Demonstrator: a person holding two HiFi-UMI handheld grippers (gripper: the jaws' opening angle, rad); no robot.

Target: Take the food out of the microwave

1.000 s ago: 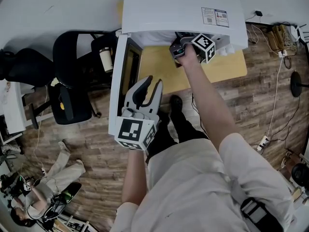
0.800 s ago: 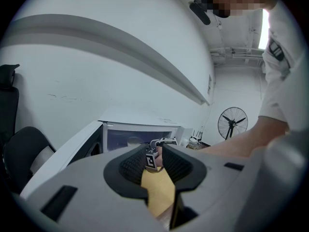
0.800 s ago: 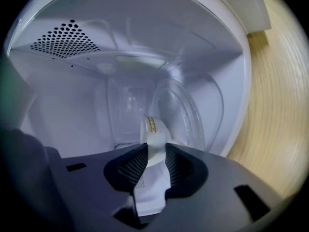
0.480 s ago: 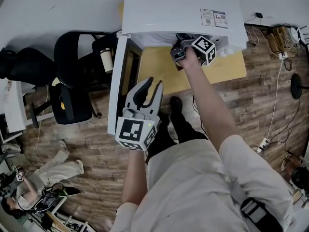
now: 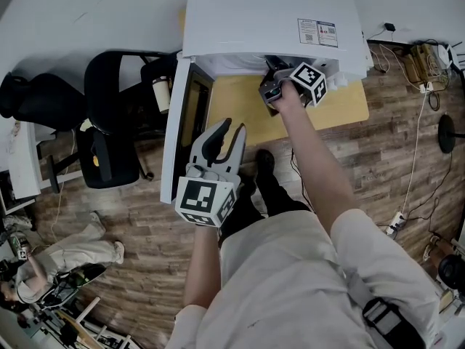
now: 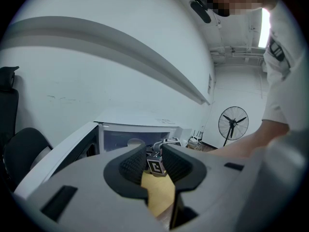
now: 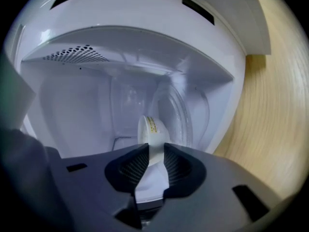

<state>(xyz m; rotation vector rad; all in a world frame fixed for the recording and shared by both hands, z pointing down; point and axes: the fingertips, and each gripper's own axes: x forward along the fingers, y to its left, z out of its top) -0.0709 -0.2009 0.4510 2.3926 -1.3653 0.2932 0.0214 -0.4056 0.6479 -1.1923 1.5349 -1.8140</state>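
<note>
A white microwave [image 5: 269, 13] stands on a yellow table [image 5: 240, 107], its door [image 5: 182, 122] swung open to the left. My right gripper [image 5: 270, 86] reaches into the mouth of the cavity. In the right gripper view its jaws [image 7: 150, 161] are closing, and a white food container with yellow print [image 7: 150, 129] fills the gap between the pads. Behind the container is the glass turntable [image 7: 181, 115]. My left gripper [image 5: 224, 133] hangs back in front of the open door, open and empty; in the left gripper view [image 6: 153, 161] it looks toward the microwave [image 6: 135, 129].
A black office chair [image 5: 109, 122] stands left of the open door. Cables and a power strip [image 5: 421, 57] lie on the wooden floor at right. A standing fan [image 6: 232, 124] is farther off. A person [image 5: 43, 275] is low at the bottom left.
My right gripper stays at the microwave's mouth with hardly any shift. The left gripper has kept still. The person at the bottom left has moved.
</note>
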